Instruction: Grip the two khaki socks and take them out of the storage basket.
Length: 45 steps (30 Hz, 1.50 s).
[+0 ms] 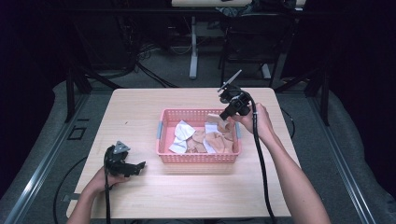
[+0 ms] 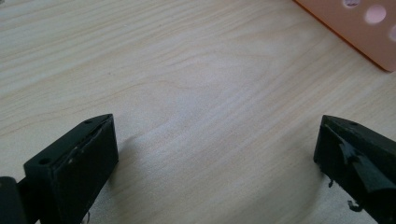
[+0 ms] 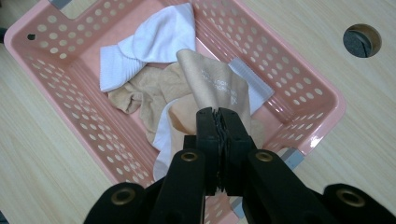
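In the high view the right gripper [image 1: 227, 115] sits right of centre, above the right end of the pink basket [image 1: 162, 135], its jaws pressed together on a fold of a beige sock [image 3: 212, 88], lifted but not yet clear of the rim. The left gripper [image 1: 138, 165] rests at lower left on the wooden table [image 1: 201, 191], jaws spread wide and empty. The work looks barely begun: a white sock [image 3: 159, 37], other beige pieces and a white one under them lie inside the basket, and nothing lies on the table. Pale lettering shows on the held sock, too small to read.
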Each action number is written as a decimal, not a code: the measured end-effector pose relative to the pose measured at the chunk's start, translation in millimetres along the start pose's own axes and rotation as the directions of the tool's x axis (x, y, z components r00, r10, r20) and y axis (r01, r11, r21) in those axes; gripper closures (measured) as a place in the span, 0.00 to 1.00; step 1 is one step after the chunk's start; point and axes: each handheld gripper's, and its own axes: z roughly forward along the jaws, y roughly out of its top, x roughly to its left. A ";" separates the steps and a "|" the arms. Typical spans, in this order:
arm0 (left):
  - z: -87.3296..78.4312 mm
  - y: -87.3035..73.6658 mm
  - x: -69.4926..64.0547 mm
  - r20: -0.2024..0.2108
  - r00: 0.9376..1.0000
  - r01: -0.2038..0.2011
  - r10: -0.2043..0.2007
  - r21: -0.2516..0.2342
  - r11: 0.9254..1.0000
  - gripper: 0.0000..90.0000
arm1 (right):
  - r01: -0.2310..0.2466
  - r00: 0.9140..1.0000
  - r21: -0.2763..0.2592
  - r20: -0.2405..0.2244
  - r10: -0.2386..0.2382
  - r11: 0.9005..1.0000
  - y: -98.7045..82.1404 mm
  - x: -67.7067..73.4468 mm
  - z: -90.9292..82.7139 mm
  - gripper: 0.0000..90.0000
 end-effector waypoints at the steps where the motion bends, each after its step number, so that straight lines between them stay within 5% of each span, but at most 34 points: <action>1: 0.0 0.0 0.0 0.000 1.000 0.000 0.000 0.000 1.000 0.00 | 0.002 1.000 0.005 0.000 -0.002 1.000 0.1 -0.2 -1.1 0.98; 29: 0.0 0.0 0.0 0.000 1.000 0.000 0.000 0.000 1.000 0.00 | 0.023 1.000 -0.028 0.004 -0.023 0.999 2.5 -1.3 -32.0 0.98; 45: 0.0 0.0 -0.1 -0.001 1.000 0.000 0.000 -0.001 1.000 0.00 | -0.028 0.999 -0.071 0.022 0.030 0.997 -13.2 -15.5 -55.9 0.98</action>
